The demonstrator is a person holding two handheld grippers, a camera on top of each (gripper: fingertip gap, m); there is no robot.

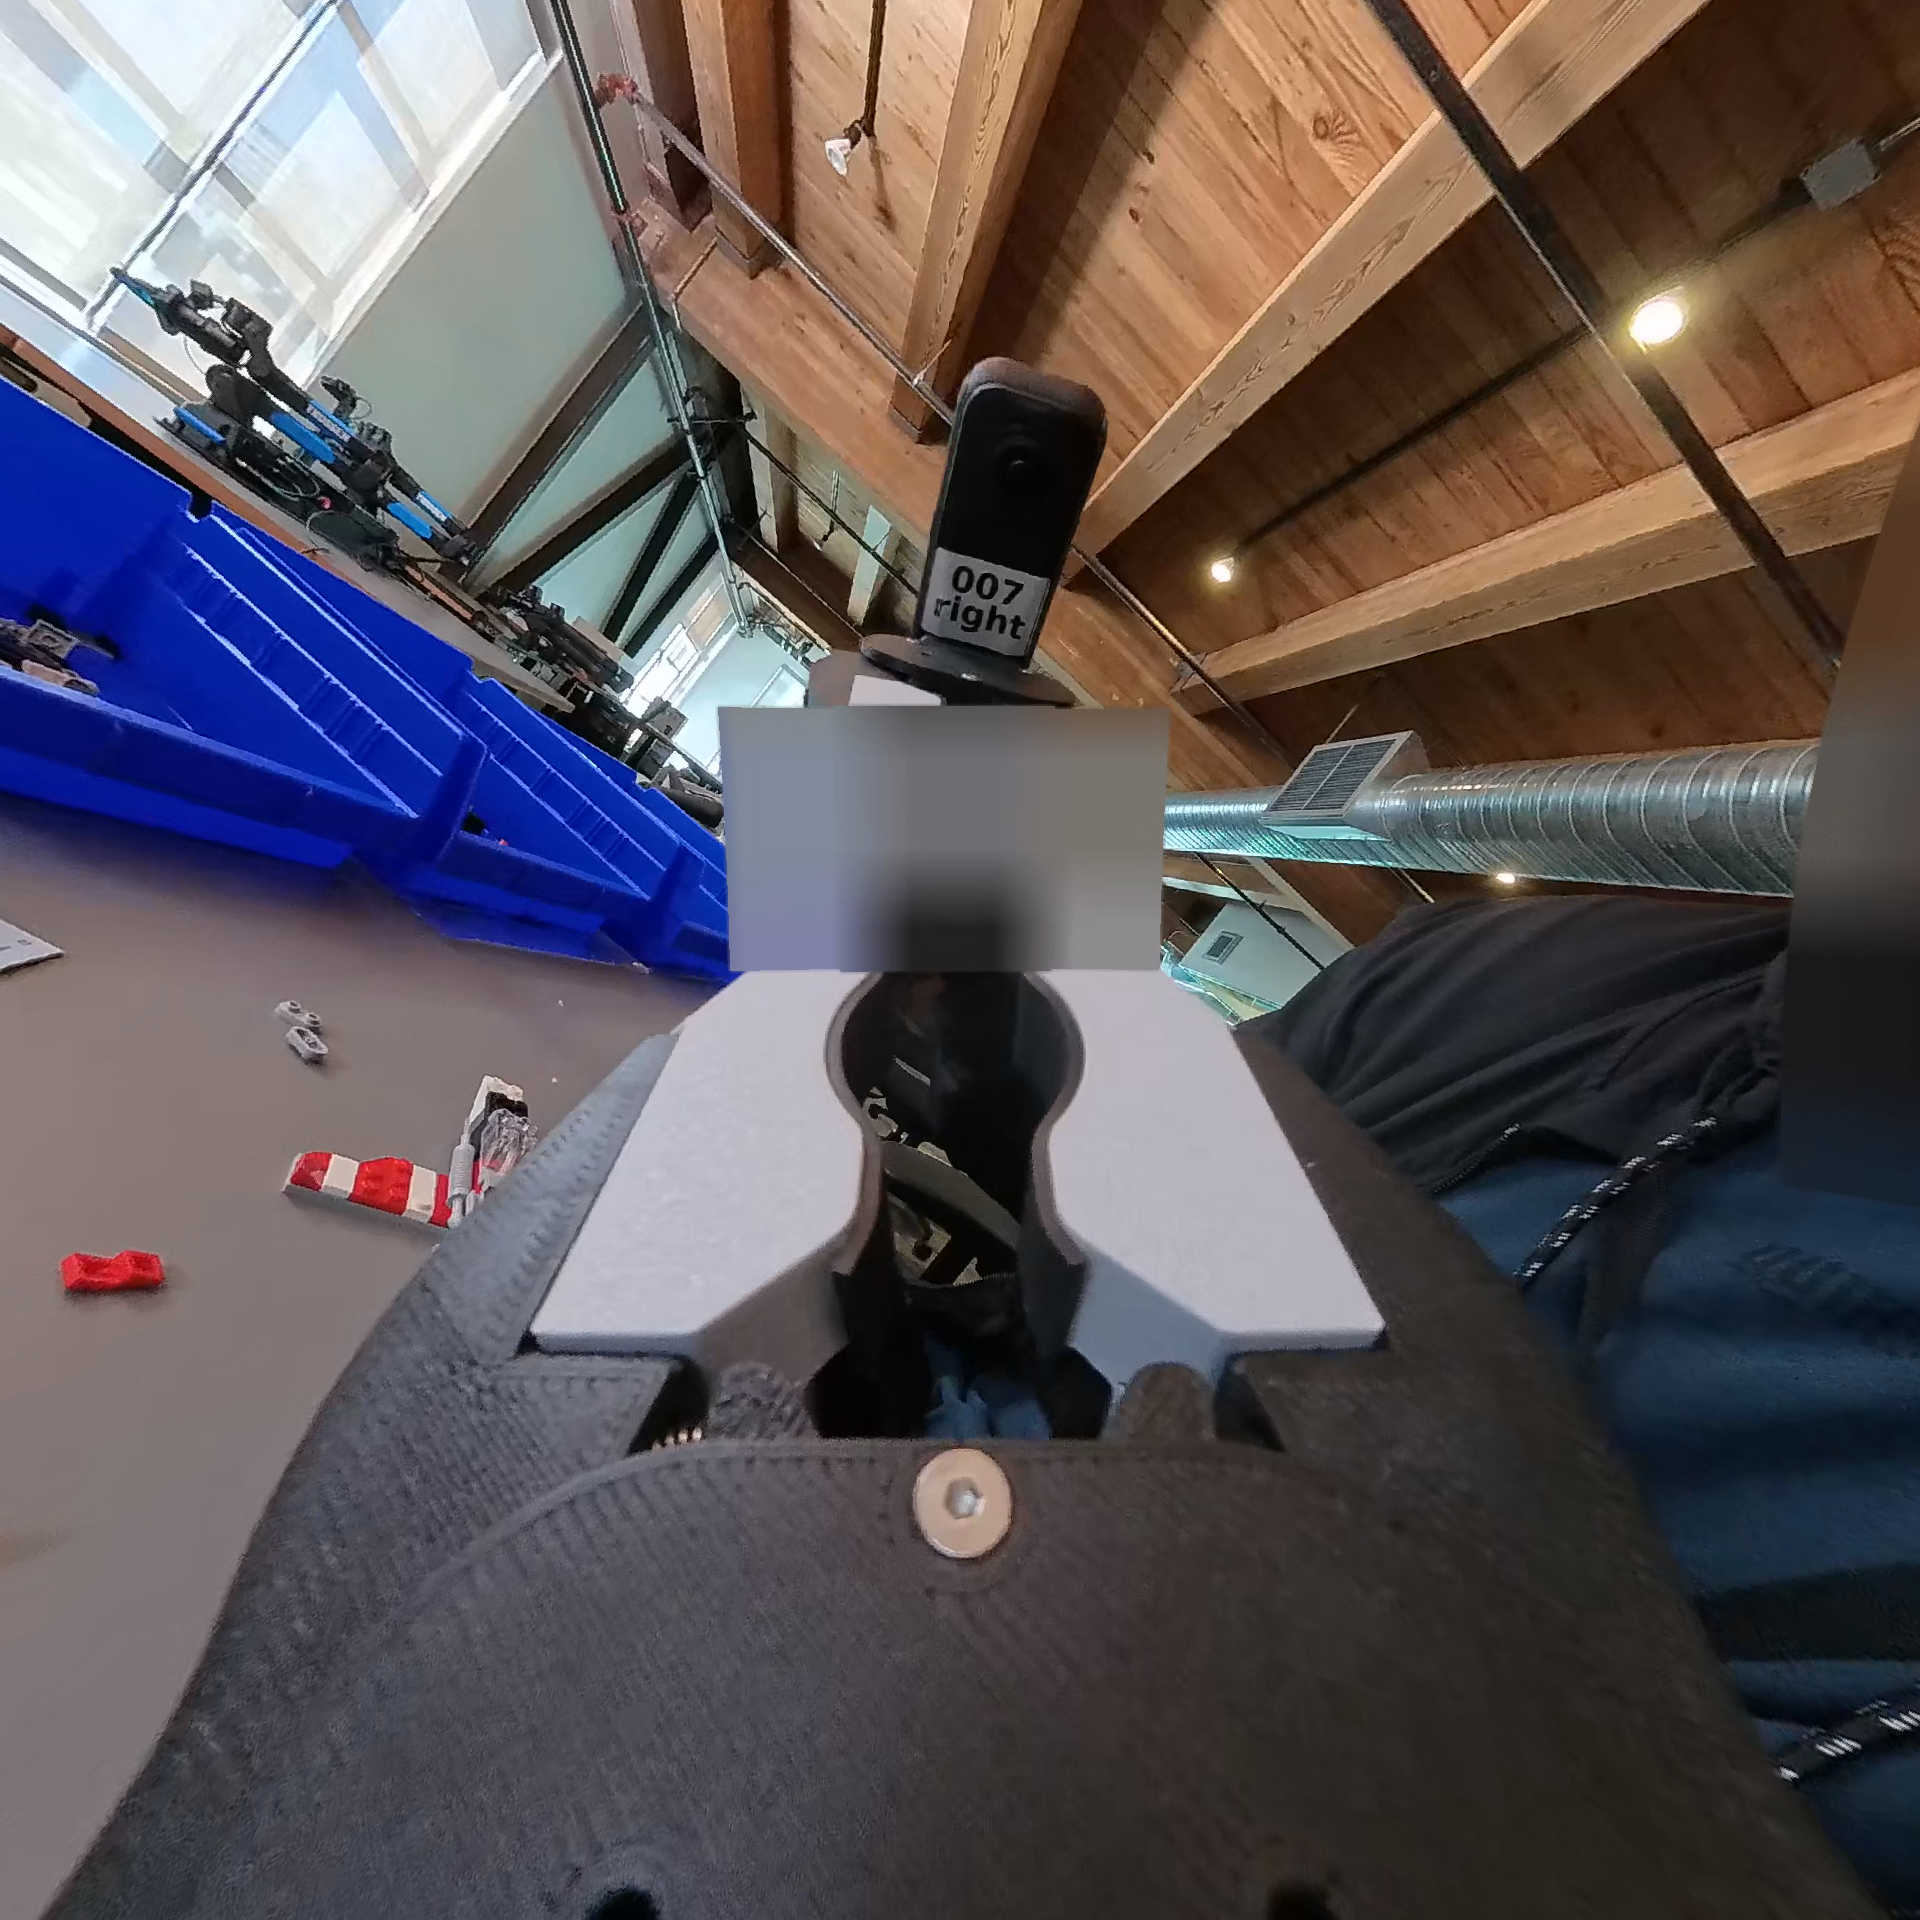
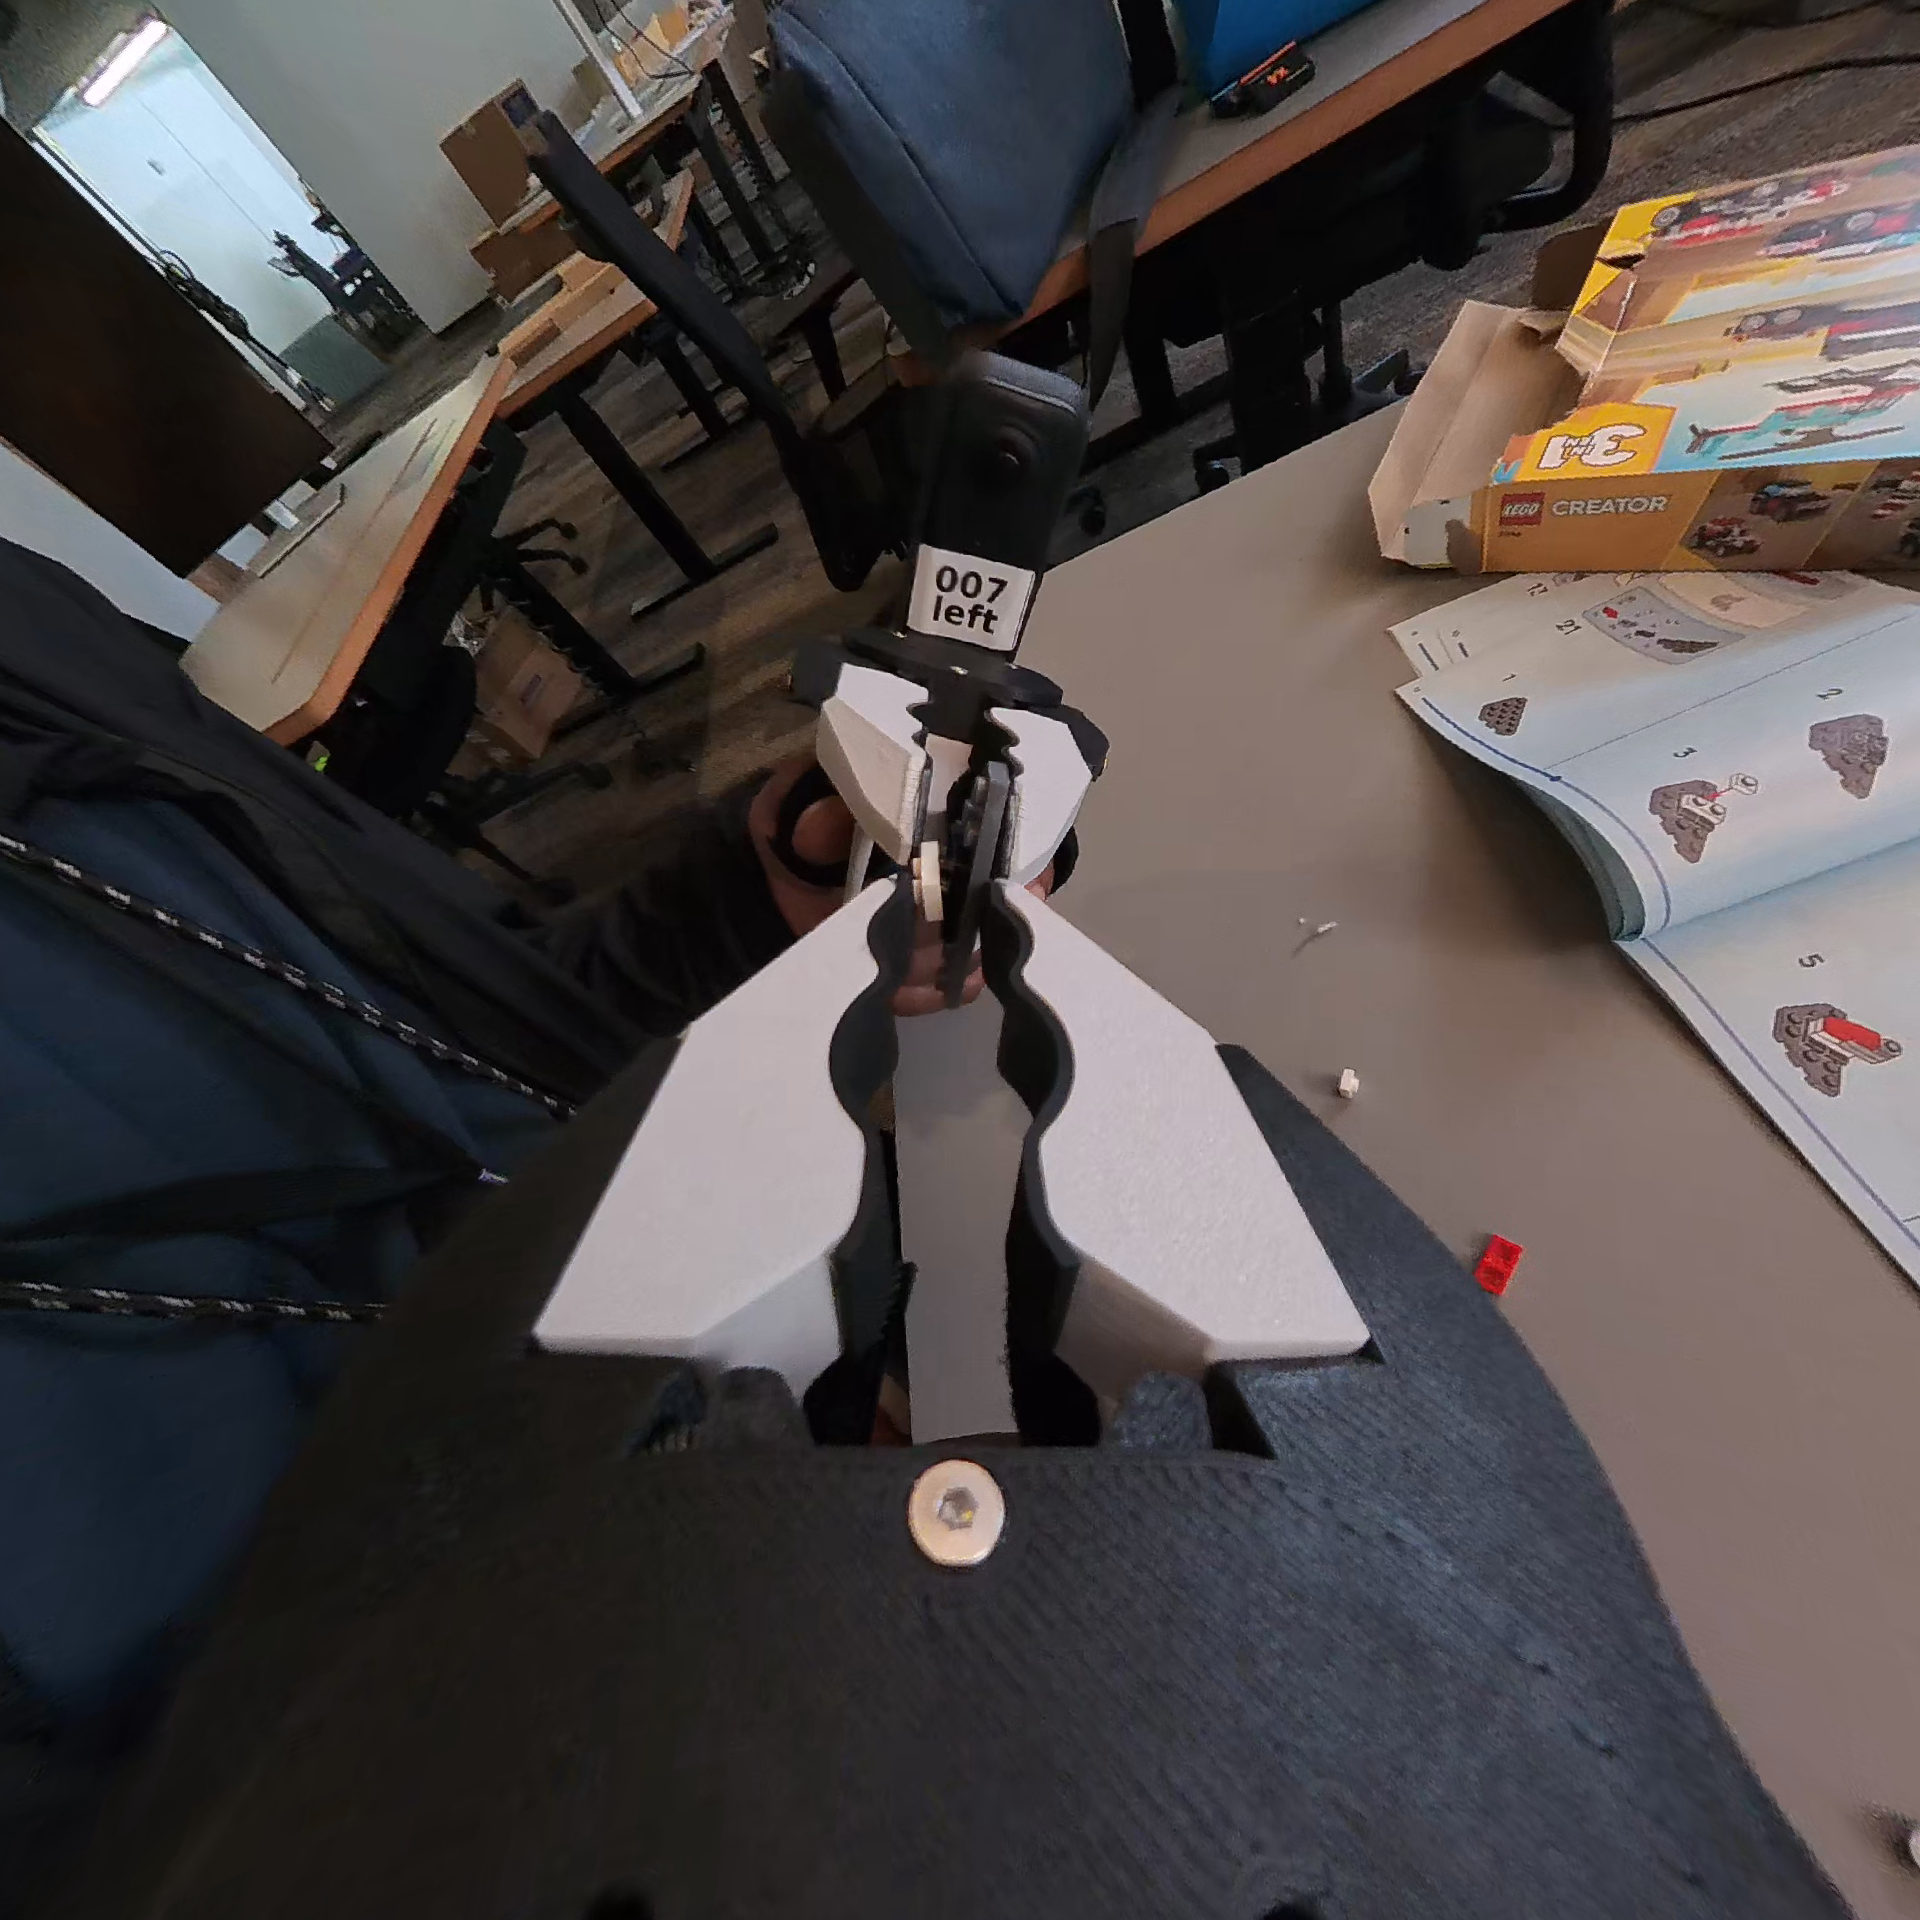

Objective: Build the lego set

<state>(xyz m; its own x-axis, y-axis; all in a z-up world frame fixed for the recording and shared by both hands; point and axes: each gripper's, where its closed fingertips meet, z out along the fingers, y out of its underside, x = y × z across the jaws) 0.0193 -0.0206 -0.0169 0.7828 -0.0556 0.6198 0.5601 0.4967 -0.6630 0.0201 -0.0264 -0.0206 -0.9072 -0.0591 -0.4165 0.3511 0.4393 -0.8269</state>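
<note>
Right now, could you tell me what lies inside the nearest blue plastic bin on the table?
The nearest blue plastic bin holds a few small dark grey Lego pieces at its left end. The rest of its floor looks bare, though the picture's edge cuts off more leftward.

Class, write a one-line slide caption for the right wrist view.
Two grippers meet tip to tip over a dark lego assembly, above a grey table with an open instruction booklet.

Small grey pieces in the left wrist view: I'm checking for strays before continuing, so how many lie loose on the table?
2. Both lie on the table left of the gripper: one grey piece, and another just below it. More may be hidden behind the gripper body.
</note>
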